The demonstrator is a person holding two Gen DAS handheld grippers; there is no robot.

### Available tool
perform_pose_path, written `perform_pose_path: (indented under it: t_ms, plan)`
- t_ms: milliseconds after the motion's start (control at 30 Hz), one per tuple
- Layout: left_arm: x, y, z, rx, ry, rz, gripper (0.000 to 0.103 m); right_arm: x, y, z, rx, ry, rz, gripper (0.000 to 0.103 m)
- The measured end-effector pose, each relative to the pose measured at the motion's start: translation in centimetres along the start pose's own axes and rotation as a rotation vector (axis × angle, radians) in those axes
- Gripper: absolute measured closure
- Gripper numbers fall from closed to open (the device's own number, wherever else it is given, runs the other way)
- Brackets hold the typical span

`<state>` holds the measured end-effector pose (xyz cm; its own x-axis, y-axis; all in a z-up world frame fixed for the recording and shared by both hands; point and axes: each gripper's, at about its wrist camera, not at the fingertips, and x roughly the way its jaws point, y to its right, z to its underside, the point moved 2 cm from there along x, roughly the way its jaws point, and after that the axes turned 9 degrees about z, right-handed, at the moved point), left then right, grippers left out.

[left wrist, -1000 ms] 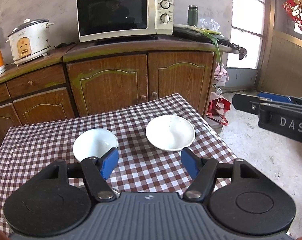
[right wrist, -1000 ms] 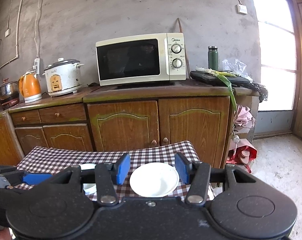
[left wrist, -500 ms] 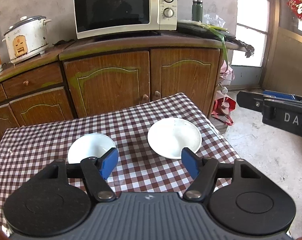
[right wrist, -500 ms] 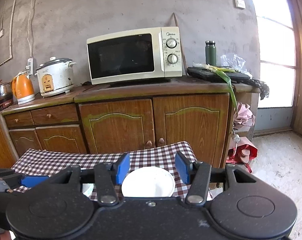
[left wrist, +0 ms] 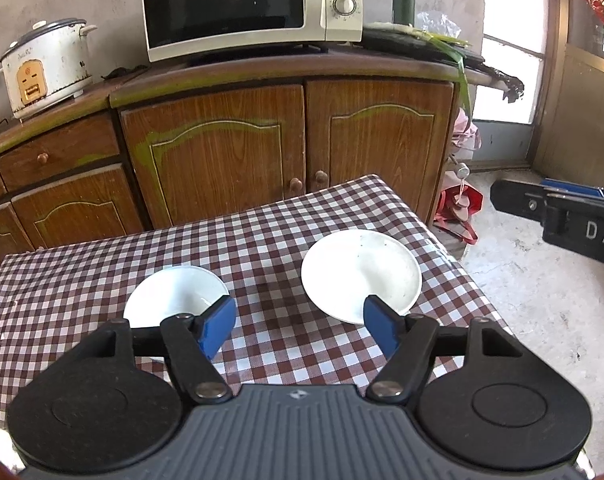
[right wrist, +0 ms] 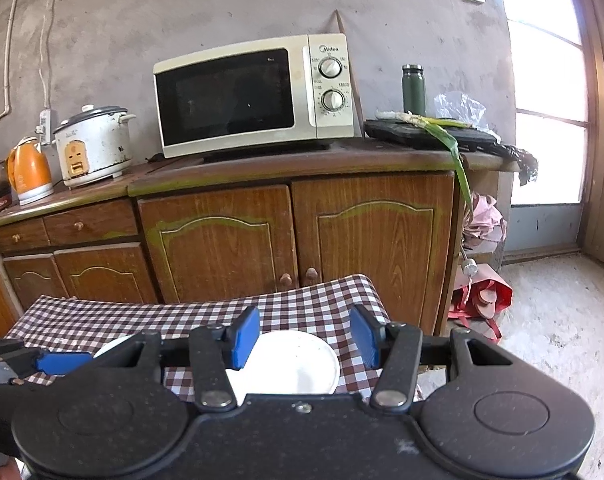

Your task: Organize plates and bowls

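Fingers of left gripper [left wrist: 300, 326] and right gripper [right wrist: 305, 336] spread, nothing grasped. Bowl [left wrist: 174, 296] and plate [left wrist: 361, 274] set apart on table [left wrist: 82, 280]. Plate rim to be centred between right pads; bowl rim to be approached low, then clamped gently.

Glossy ceramic, shiny checked cloth, worn wood

My left gripper [left wrist: 298, 326] is matt black plastic with smooth blue pads; ahead, the white bowl [left wrist: 174, 294] and plate [left wrist: 361, 270] look glazed and glossy on a slick checked tablecloth [left wrist: 262, 240]. Beyond stand grainy varnished wood cabinets [right wrist: 294, 236], a smooth cream microwave [right wrist: 254, 92] and a rough grey wall [right wrist: 182, 8].
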<state>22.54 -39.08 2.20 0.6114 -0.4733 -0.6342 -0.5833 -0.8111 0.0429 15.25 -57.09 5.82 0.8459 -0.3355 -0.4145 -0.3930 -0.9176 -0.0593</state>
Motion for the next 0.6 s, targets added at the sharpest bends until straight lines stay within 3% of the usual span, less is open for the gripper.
perform_pose_path:
  t_ms: [600]
  plan:
    - [5.4, -0.6, -0.1, -0.021, -0.054, -0.001, 0.030, 5.6, 1.0, 1.6, 0.026, -0.068, 0.021, 0.041]
